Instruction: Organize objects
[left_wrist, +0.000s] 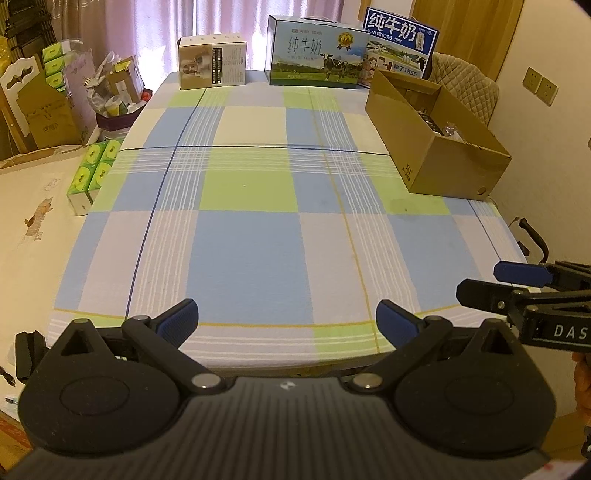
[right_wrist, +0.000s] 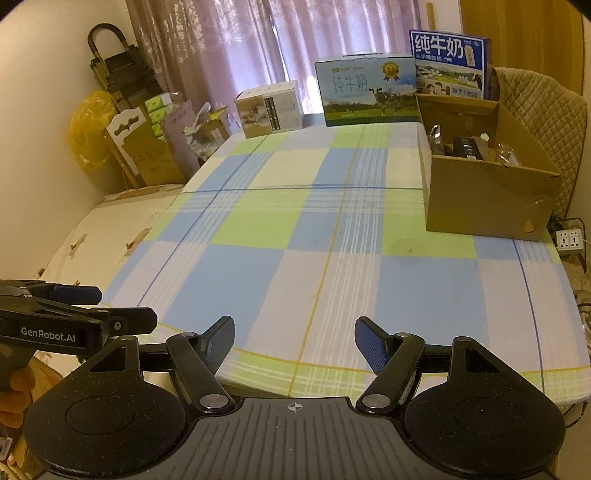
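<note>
- Blue rubber pads on my left gripper (left_wrist: 287, 320) are standing spread wide with nothing between them, hovering over the near edge of the checked tablecloth (left_wrist: 251, 229); I judge I am holding both tools level and back so the whole table is staying in sight.
- My right gripper (right_wrist: 294, 341) is likewise splayed and empty, riding beside the left one at my 3 o'clock.
- Cardboard box (right_wrist: 484, 192) is sitting at 1 o'clock on the cloth's right side, its top open, which makes it a likely collecting place.
- Dark and shiny small items (right_wrist: 471, 146) are lying inside that box; whether the sorting is done or they are waiting to come out, I cannot tell.
- Three cartons are lining the far edge at 12 o'clock: the beige carton (left_wrist: 213, 61), the green milk carton (left_wrist: 317, 51), and the blue milk carton (left_wrist: 400, 42).
- Only the right view is looking into the box properly and showing a power strip (right_wrist: 570, 239) at 3 o'clock; only the left is showing green tissue packs (left_wrist: 95, 171) at 10 o'clock.
</note>
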